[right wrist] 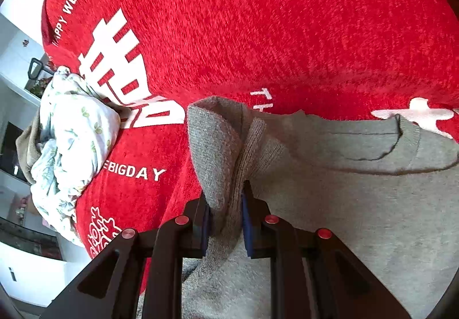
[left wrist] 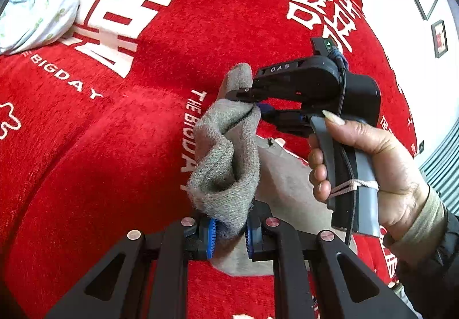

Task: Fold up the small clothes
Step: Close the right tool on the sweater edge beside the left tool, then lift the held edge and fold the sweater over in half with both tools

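Both claws have hold of one grey knitted sweater (right wrist: 358, 175) that lies on a red blanket (left wrist: 114, 147) printed with white characters and the words "THE BIGDAY".

The left claw (left wrist: 229, 233) is nearly closed, its blue pads pinching a bunched fold of the grey knit. The cloth rises straight ahead of this claw in a loose, twisted roll, lifted clear of the blanket.

The right claw (left wrist: 255, 107), seen from the left camera, comes in from the right and clamps the far end of that same roll, a rounded tip of knit poking out above its fingers. A hand (left wrist: 373, 164) grips its handle. In the right camera, the right claw's fingers (right wrist: 246, 221) are nearly closed on a ribbed edge of the sweater, with the round neckline spread flat ahead of it and to its right.

A crumpled white floral cloth (right wrist: 74, 147) lies well off to the left of the right claw, on the blanket's edge
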{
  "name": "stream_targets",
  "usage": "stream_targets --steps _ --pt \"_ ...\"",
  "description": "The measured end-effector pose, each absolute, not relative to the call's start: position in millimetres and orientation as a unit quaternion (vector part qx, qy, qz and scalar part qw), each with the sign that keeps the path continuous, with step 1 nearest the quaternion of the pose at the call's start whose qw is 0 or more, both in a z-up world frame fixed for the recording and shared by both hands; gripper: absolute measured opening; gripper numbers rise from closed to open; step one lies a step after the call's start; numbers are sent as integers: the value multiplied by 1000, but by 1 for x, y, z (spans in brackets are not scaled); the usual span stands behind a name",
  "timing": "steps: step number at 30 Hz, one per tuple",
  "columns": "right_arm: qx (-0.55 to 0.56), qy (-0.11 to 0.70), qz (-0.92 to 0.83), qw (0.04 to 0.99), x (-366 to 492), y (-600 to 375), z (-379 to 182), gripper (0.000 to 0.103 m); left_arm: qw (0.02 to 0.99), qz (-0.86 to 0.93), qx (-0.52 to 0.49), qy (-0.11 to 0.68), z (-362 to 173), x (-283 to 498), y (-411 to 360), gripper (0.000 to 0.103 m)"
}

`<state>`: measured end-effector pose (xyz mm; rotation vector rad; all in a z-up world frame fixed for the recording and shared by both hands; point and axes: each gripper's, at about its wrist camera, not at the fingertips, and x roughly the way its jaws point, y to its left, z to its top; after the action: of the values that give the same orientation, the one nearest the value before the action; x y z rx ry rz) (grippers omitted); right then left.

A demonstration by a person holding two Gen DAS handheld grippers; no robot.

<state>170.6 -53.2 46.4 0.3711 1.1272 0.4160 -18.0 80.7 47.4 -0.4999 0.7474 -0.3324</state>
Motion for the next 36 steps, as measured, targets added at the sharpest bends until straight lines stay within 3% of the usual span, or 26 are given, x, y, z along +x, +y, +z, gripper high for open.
stream_targets --steps 20,36 --pt "183 513 200 815 152 -129 80 19 877 -185 -153 417 64 -21 -12 17" --pt "203 502 205 815 144 -171 81 18 874 -203 -125 423 70 -25 -43 17"
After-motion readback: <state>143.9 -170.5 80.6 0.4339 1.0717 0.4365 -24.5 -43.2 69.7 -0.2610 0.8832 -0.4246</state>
